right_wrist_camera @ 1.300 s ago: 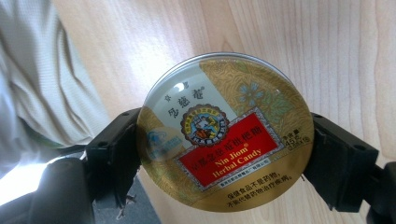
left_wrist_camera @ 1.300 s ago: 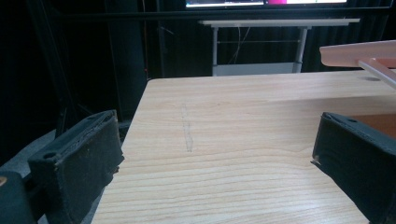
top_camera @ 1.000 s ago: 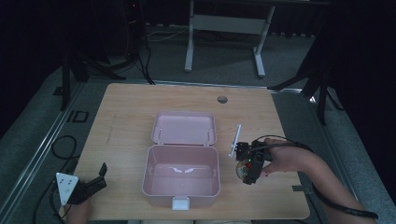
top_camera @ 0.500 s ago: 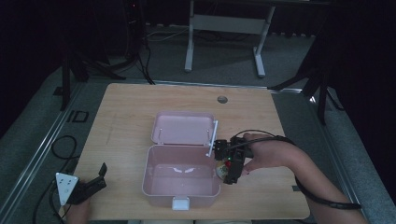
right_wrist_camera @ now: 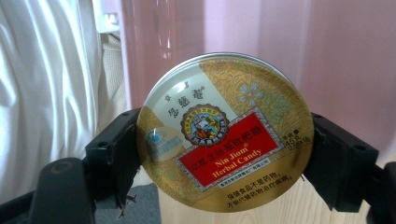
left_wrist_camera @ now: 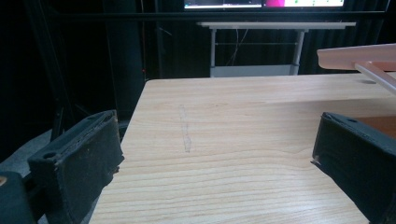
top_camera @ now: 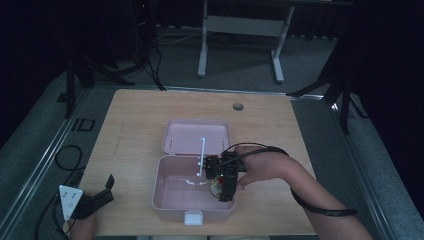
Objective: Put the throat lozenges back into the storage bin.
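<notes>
A pink lunch box (top_camera: 172, 200) lies open in the middle of the table, its lid (top_camera: 198, 136) flat behind it. My right gripper (top_camera: 220, 184) is shut on a round gold candy tin (right_wrist_camera: 225, 133) with a red label, held over the box's right side, just inside its rim; the tin (top_camera: 216, 187) shows small from above. The pink box wall (right_wrist_camera: 289, 51) stands behind the tin. My left gripper (top_camera: 100, 197) rests at the table's front left corner, open, with bare wood between its pads (left_wrist_camera: 86, 156). A white stick (top_camera: 201, 152) rises from the right gripper.
The wooden table (top_camera: 135, 125) has a round cable hole (top_camera: 238, 106) near its far edge. A white desk frame (top_camera: 240, 30) stands on the floor beyond. Cables (top_camera: 65, 155) lie on the floor at left. White cloth (right_wrist_camera: 46, 93) hangs to the left in the right gripper view.
My right gripper has carried the tin leftward from beside the box to over its right side. The left gripper has stayed still.
</notes>
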### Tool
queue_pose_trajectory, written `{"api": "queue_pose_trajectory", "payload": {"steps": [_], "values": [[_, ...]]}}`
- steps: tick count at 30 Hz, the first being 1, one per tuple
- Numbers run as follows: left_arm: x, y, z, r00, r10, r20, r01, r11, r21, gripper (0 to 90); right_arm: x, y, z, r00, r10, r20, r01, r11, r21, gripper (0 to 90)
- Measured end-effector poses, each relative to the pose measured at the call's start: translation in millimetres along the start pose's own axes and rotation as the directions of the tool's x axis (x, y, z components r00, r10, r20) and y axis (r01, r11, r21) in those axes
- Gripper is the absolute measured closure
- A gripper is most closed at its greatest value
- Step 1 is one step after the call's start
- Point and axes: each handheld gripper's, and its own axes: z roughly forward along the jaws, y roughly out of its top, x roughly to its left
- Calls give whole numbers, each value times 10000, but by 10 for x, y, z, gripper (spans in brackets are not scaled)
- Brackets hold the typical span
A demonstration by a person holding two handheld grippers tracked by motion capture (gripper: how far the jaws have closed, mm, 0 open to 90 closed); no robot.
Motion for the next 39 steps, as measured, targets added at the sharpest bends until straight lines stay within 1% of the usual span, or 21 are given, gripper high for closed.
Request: {"api": "queue_pose_trajectory", "payload": {"steps": [1,3,6,10,13,14,18,19,20,25,27,28,29,30,33,35,36,38,39], "values": [[0,0,0,10000,2,4,-2,10000,-1,17,-18,41,75,10000,-95,-31,95,9999,93,200],[0,-1,-1,10000,4,10,-4,10000,-9,17,-24,52,101,9999,-119,-28,119,9998,141,200],[2,-1,-1,10000,-13,9,13,10000,-21,17,-64,96,221,9997,-223,-30,223,9994,267,200],[0,-1,-1,10000,0,26,0,10000,-24,17,-100,147,355,9998,-171,-79,174,9992,358,200],[2,-1,-2,10000,-4,30,4,10000,-23,17,-122,175,455,9997,-226,-88,230,9986,472,200],[2,-2,-2,10000,-7,38,7,10000,-26,17,-132,185,492,9996,-266,-121,272,9983,523,200],[3,-1,-2,10000,-10,47,10,10000,-26,17,-148,219,629,9976,-682,-114,689,9952,690,200],[2,-1,-2,10000,1,43,-1,10000,-18,17,-159,243,703,9979,-638,-127,647,9945,826,200],[2,-1,-2,10000,2,38,-2,10000,-21,17,-159,243,703,9979,-638,-127,647,9945,826,200],[3,-1,-1,10000,-11,58,11,10000,-25,17,-191,280,838,9988,-449,-185,466,9941,980,200],[3,-1,-1,10000,-4,64,4,10000,-23,17,-208,292,914,9990,-398,-202,419,9921,1180,199],[4,-1,-1,10000,-6,68,6,10000,-23,17,-208,292,914,9990,-398,-202,419,9921,1180,199],[4,-2,-1,10000,-16,67,16,10000,-32,17,-216,292,955,9989,-340,-333,380,9907,1303,200],[5,-2,-2,10000,-21,66,22,10000,-39,17,-216,292,955,9989,-340,-333,380,9907,1303,200],[6,-2,-2,10000,-27,75,28,10000,-39,17,-220,280,1033,9985,-204,-499,284,9859,1648,199],[5,-2,-1,10000,-15,86,15,10000,-32,17,-224,269,1078,9980,-57,-626,179,9805,1959,199],[5,-2,-1,10000,-12,89,12,10000,-31,17,-231,264,1098,9975,22,-711,121,9795,2009,199],[5,-1,-1,10000,-12,94,12,10000,-23,17,-231,268,1103,9980,30,-627,95,9801,1981,198],[6,-1,-1,10000,-19,97,19,10000,-22,17,-237,269,1105,9976,62,-688,73,9811,1936,198]]}}
